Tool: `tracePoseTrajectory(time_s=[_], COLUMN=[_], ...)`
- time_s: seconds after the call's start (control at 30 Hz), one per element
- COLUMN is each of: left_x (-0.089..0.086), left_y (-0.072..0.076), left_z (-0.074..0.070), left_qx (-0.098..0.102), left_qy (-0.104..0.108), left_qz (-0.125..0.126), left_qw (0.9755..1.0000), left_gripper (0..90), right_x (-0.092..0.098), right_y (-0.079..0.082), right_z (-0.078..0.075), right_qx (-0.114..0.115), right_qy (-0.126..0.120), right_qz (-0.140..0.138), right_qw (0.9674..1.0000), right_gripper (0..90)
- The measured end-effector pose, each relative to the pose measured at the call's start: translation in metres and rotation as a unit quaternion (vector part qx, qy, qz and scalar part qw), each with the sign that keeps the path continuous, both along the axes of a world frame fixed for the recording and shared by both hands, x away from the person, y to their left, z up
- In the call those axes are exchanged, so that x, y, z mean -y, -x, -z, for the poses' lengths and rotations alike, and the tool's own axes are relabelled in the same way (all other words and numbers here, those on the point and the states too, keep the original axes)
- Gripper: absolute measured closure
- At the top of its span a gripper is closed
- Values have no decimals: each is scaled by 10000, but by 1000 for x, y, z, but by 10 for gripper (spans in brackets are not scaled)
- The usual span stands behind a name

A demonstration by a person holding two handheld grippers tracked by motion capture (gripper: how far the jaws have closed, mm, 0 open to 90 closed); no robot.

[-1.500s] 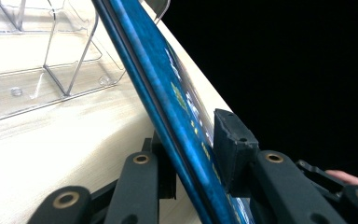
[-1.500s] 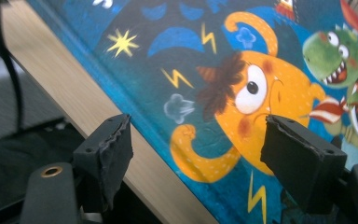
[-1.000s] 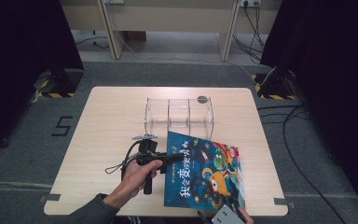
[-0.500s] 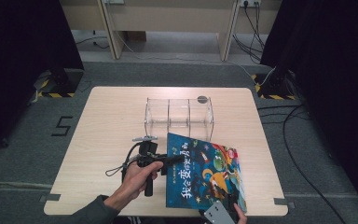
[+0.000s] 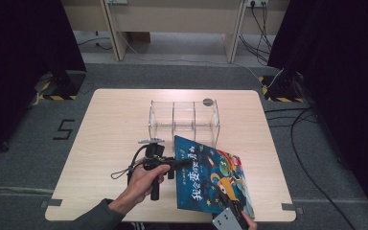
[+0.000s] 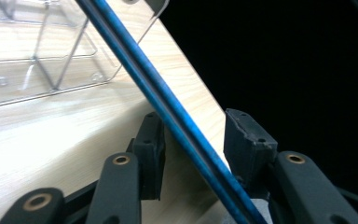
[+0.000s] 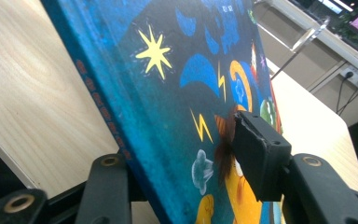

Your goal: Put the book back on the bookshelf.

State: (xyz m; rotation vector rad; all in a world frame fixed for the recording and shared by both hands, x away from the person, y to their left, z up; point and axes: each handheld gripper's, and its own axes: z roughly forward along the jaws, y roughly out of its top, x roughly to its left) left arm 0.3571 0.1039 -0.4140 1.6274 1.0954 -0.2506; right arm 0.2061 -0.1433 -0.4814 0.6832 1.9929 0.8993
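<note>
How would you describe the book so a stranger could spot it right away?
On the light wooden table, look in front of the clear plastic organizer, toward the near right corner. The book is there, a thin hardcover with a dark blue cartoon cover, the one colourful thing on the table.

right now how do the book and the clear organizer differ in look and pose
The book is opaque, with a dark blue cartoon cover; the clear organizer is see-through plastic split into three compartments. The book is thin and tilted, its left edge lifted off the table; the organizer is a boxy rack standing flat and upright. The book sits at the near edge; the organizer stands farther back. Both are on the same wooden table.
</note>
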Motion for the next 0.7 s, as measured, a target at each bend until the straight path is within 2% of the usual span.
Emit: tracePoseTrajectory(time_s=[0.13, 0.3, 0.33, 0.37, 0.47, 0.57, 0.7], left_x=[2, 7, 8, 8, 7, 4, -2], left_y=[1, 2, 2, 2, 3, 3, 4], left_z=[-5, -15, -16, -17, -15, -12, -5], left_qx=[11, 121, 124, 95, -147, -235, -378], left_qy=[211, 521, 551, 590, 739, 848, 878], left_qz=[123, 319, 343, 368, 467, 605, 684], left_qw=[9997, 9981, 9978, 9975, 9961, 9943, 9931], left_gripper=[539, 457, 426, 410, 348, 323, 311], right_x=[3, 14, 17, 20, 33, 41, 45], right_y=[3, 6, 6, 6, 6, 6, 6], right_z=[-3, -8, -9, -11, -16, -18, -18], right_qx=[-19, -80, -119, -107, -96, -70, -38], right_qy=[-273, -861, -1108, -1205, -1743, -1992, -2202], right_qz=[112, 225, 268, 294, 385, 427, 460], right_qw=[9996, 9960, 9934, 9922, 9839, 9790, 9744], right_gripper=[534, 536, 536, 538, 548, 554, 556])
